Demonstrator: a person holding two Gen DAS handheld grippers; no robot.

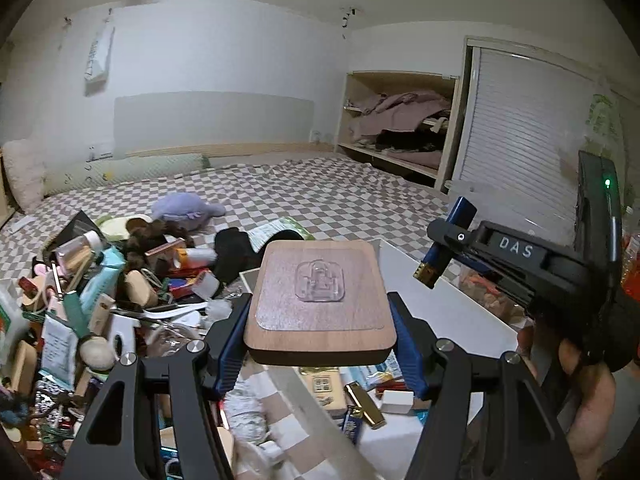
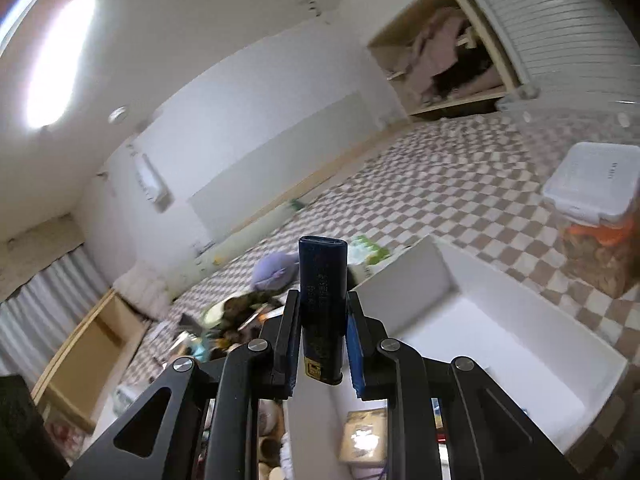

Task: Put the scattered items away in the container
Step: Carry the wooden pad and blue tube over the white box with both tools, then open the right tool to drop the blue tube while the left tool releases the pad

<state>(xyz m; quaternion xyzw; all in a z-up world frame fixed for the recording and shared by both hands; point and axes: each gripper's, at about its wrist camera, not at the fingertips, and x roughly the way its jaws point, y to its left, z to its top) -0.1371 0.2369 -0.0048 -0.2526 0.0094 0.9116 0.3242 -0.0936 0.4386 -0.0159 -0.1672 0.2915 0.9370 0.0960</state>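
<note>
My left gripper [image 1: 320, 322] is shut on a flat wooden block [image 1: 320, 300] with a clear adhesive hook pad on top, held in the air above the white box [image 1: 404, 258]. My right gripper [image 2: 323, 322] is shut on a dark blue stick-shaped device [image 2: 322, 304] with a gold end. That device [image 1: 448, 240] and the right gripper [image 1: 444, 236] also show at the right of the left wrist view, with a hand below. The white box [image 2: 516, 316] lies open beneath the right gripper, mostly bare inside. A heap of scattered items [image 1: 92, 292] covers the left.
Everything sits on a checkered blanket [image 1: 340, 200]. A purple plush toy [image 1: 184, 208] lies beyond the heap. A clear lidded food container [image 2: 596, 212] stands right of the box. An open closet [image 1: 400, 120] with clothes is at the back right.
</note>
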